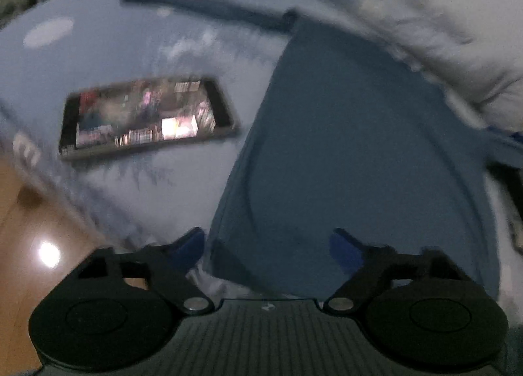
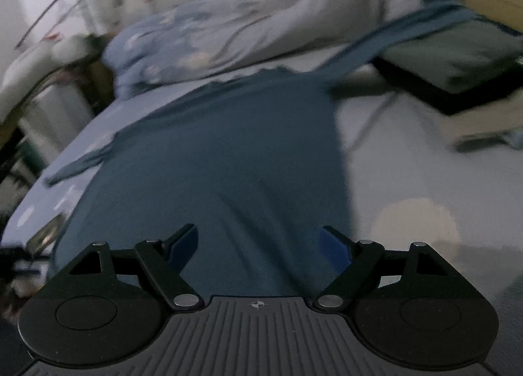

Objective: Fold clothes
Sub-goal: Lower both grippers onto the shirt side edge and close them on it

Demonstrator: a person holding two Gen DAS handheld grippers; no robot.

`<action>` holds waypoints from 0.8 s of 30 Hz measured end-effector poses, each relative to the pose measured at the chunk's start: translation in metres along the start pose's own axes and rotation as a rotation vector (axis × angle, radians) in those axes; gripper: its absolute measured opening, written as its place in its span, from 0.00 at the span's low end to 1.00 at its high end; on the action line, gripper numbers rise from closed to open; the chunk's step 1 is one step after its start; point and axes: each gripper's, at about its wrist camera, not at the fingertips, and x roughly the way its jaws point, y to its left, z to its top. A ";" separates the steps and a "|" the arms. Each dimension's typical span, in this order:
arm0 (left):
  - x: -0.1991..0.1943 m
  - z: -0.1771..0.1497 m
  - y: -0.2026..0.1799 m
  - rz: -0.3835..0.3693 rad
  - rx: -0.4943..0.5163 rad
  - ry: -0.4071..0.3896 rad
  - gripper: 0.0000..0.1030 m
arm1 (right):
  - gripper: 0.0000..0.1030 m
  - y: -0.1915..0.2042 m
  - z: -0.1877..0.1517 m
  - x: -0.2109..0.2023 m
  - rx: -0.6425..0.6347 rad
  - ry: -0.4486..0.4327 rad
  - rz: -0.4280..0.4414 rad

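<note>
A dark blue garment (image 1: 353, 134) lies spread flat on a light blue bed sheet (image 1: 108, 49); the picture is blurred. One of its sleeves (image 1: 202, 5) stretches away at the far side. My left gripper (image 1: 268, 245) hangs over the garment's near left edge, jaws wide apart, nothing pinched between the blue pads. In the right wrist view the same garment (image 2: 228, 154) runs away from me, with a sleeve (image 2: 78, 163) out to the left and another (image 2: 392, 36) to the upper right. My right gripper (image 2: 260, 240) is open just above its near end.
A phone (image 1: 147, 118) with a lit screen lies on the sheet left of the garment. A dark flat tablet (image 2: 457, 59) rests at the far right. A rumpled pale duvet (image 2: 245, 26) is piled behind. Wooden floor (image 1: 29, 229) shows past the bed's left edge.
</note>
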 end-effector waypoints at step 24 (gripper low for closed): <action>-0.030 0.028 -0.016 0.059 0.208 0.016 0.82 | 0.82 0.030 0.017 -0.018 -0.102 -0.152 -0.046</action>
